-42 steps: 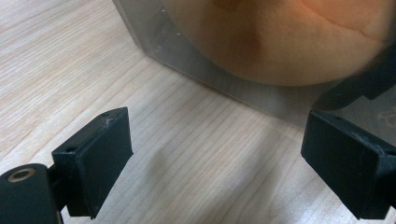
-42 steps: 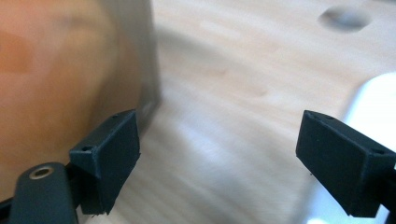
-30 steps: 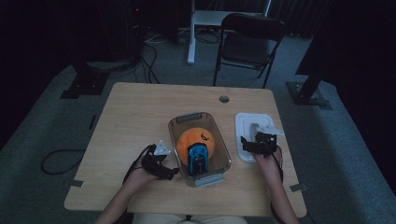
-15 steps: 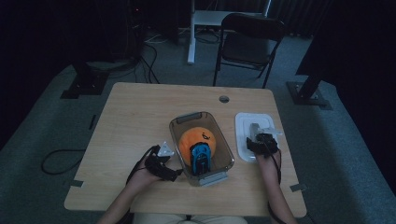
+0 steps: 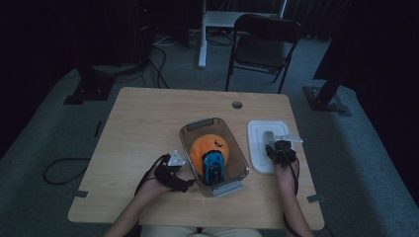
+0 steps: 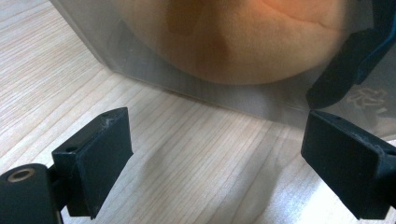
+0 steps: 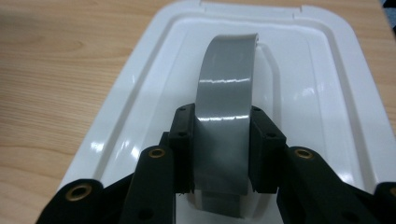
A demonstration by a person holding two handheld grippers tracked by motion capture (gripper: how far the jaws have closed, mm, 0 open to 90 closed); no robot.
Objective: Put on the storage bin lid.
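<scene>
A clear plastic bin [image 5: 189, 127] in the middle of the table holds an orange plush [image 5: 206, 146] and a blue toy [image 5: 213, 169]. To its right lies a white lid [image 5: 258, 148] with a grey strap handle [image 5: 270, 135]. My right gripper [image 5: 279, 148] has just been closing and is now shut on that handle [image 7: 229, 79], its pads [image 7: 181, 140] pressing both edges above the lid [image 7: 322, 93]. My left gripper [image 5: 187, 184] rests on the table with its jaws open [image 6: 215, 135] and empty. It points at the bin's wall [image 6: 140, 60], through which the plush [image 6: 243, 42] shows.
The wooden table [image 5: 148, 118] has a round cable hole [image 5: 237, 104] at its far edge. A black folding chair [image 5: 262, 44] and a white stand [image 5: 202, 34] are beyond it. Cables lie on the floor at the left [image 5: 59, 168].
The right gripper's jaws have drawn in around the lid's grey handle, and the hand has barely shifted. The left hand and the bin stay as they were.
</scene>
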